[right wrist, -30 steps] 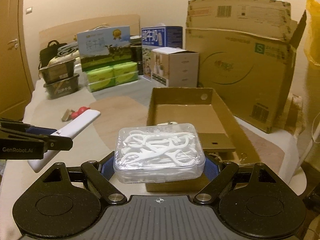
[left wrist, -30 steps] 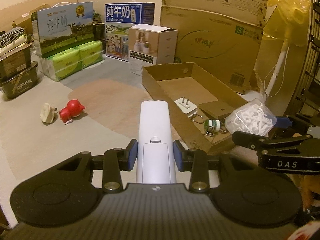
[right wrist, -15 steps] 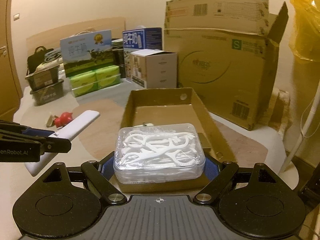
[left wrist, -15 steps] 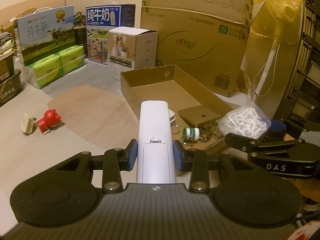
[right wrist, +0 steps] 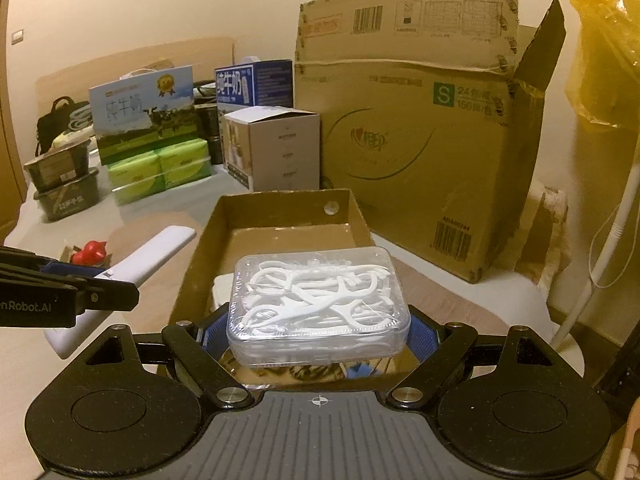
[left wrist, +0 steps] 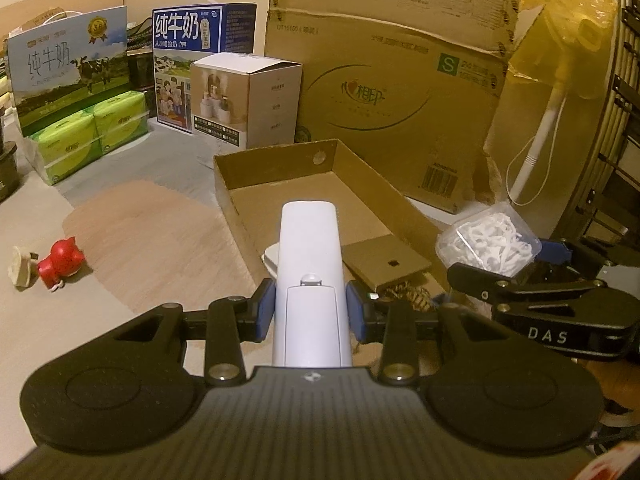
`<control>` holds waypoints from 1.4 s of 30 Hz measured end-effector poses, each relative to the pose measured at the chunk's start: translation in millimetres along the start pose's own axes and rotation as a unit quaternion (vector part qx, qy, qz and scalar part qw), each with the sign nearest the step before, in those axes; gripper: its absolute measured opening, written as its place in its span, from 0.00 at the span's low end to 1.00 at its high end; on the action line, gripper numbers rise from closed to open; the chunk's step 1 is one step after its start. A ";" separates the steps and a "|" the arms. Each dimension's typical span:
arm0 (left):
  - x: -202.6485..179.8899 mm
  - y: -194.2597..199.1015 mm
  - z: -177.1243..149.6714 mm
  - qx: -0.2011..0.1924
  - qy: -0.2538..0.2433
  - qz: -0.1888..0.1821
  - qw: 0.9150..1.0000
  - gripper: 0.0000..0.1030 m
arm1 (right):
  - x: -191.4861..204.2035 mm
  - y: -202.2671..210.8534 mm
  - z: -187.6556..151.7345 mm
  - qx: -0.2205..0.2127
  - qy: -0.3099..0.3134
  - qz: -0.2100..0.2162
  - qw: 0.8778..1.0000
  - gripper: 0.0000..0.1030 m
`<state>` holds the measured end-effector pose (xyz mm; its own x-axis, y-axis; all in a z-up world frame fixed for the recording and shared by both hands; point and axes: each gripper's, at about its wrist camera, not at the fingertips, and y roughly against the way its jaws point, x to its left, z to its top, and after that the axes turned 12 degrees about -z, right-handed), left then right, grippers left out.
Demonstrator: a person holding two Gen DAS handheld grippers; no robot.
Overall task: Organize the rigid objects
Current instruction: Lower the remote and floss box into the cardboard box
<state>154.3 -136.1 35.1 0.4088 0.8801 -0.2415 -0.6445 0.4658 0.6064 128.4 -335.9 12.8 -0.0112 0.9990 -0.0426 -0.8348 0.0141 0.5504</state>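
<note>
The black right gripper has the white letters "DAS" on its side. The black left gripper shows "nRobot.AI" (the first letters are cut off at the edge). The tall blue and white milk carton box, at eleven o'clock, says "纯牛奶" in big white signs. The wide box with cows on a green field, at ten o'clock, has the same three signs. The big brown cardboard box, at one o'clock, has a green square with a white "S", and "24" next to it.
</note>
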 end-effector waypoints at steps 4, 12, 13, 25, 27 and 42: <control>2.1 -14.9 12.5 0.000 0.004 0.001 1.000 0.33 | -2.6 -16.1 8.8 0.001 0.008 0.003 1.000 0.83; 11.4 -48.8 34.6 0.005 0.007 0.004 1.000 0.33 | -8.6 -56.4 30.7 0.008 0.019 0.021 1.000 0.83; 13.5 -53.6 37.3 0.008 0.006 0.005 1.000 0.33 | -9.4 -61.1 33.0 0.010 0.021 0.023 0.999 0.83; 48.6 -112.6 72.6 0.019 -0.005 0.014 1.000 0.33 | -10.5 -133.1 60.3 0.029 0.034 0.040 0.998 0.83; 53.0 -121.8 77.2 0.021 -0.008 0.015 1.000 0.33 | -9.2 -144.8 63.6 0.032 0.043 0.041 0.998 0.83; 70.5 -164.8 92.4 0.041 -0.034 0.013 0.998 0.34 | -5.5 -184.2 68.2 0.050 0.053 0.046 0.996 0.83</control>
<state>349.1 -159.4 -11.8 0.4382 0.8818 -0.1741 -0.6015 0.4317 0.6722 319.8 -341.1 -31.5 -0.1484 0.9862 -0.0737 -0.7691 -0.0683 0.6355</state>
